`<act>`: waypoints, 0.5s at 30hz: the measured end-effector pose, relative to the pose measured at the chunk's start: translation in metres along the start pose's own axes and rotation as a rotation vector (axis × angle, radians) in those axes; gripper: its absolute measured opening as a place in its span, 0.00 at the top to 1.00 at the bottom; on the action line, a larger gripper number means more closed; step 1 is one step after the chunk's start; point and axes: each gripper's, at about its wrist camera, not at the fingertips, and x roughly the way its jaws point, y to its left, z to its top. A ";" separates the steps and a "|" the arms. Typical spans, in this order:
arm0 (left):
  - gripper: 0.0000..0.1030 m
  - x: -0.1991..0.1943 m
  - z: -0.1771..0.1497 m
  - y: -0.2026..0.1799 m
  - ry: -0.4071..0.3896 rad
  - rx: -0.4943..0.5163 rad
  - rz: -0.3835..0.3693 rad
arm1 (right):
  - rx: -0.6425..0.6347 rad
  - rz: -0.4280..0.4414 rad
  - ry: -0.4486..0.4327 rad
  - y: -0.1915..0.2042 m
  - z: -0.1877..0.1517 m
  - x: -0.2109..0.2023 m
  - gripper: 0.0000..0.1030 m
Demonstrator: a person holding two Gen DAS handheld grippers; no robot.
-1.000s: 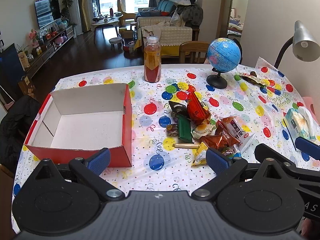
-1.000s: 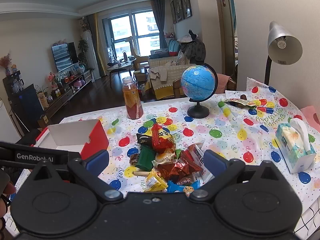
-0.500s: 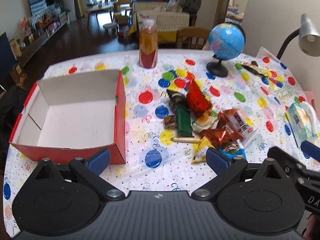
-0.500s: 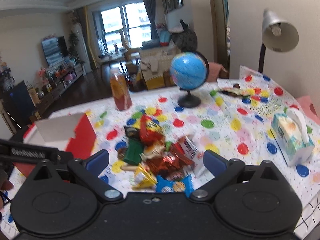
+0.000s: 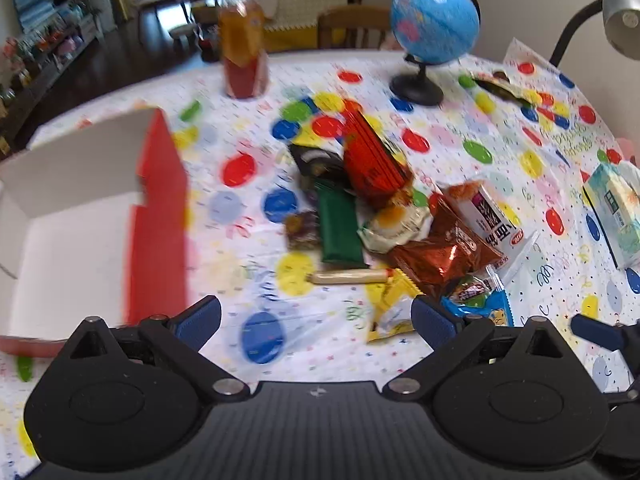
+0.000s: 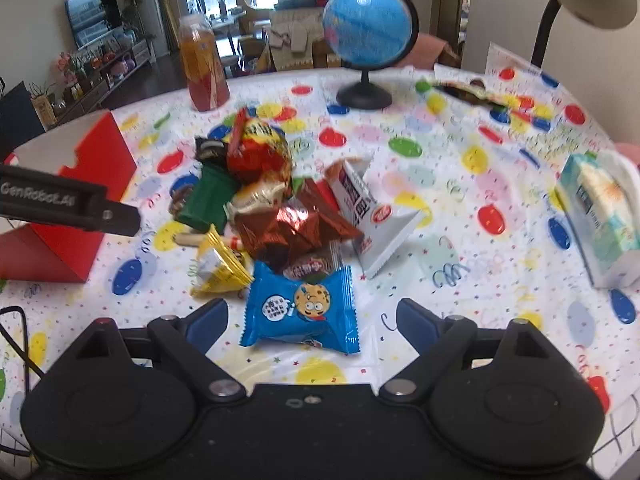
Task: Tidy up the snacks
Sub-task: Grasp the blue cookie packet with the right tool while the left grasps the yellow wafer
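A pile of snack packets point(image 5: 400, 220) point(image 6: 280, 208) lies mid-table on the dotted cloth. Left of it stands an open red box point(image 5: 160, 216) point(image 6: 100, 160) with a white, empty inside. My left gripper point(image 5: 316, 316) is open low over the cloth, nothing between its fingers; a yellow packet point(image 5: 388, 312) lies just inside its right finger. My right gripper point(image 6: 312, 320) has its jaws closing, a blue cookie packet point(image 6: 300, 308) lying flat between them, the pads clear of it. The left gripper's body point(image 6: 68, 204) shows at the left of the right wrist view.
A juice bottle point(image 5: 242, 56) point(image 6: 202, 68) and a globe point(image 5: 434, 24) point(image 6: 368, 24) stand at the far side. A tissue box point(image 5: 616, 216) point(image 6: 600, 216) sits at the right, beneath a desk lamp point(image 5: 620, 4). A loose wrapper point(image 5: 500, 88) lies far right.
Both grippers have sunk toward the table and tipped downward, closing in on the pile. The blue cookie packet now lies between the right jaws, which have narrowed a little.
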 end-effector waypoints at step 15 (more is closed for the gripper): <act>0.12 0.077 0.006 -0.016 0.206 -0.028 -0.149 | -0.090 -0.025 0.074 0.000 0.003 0.049 0.14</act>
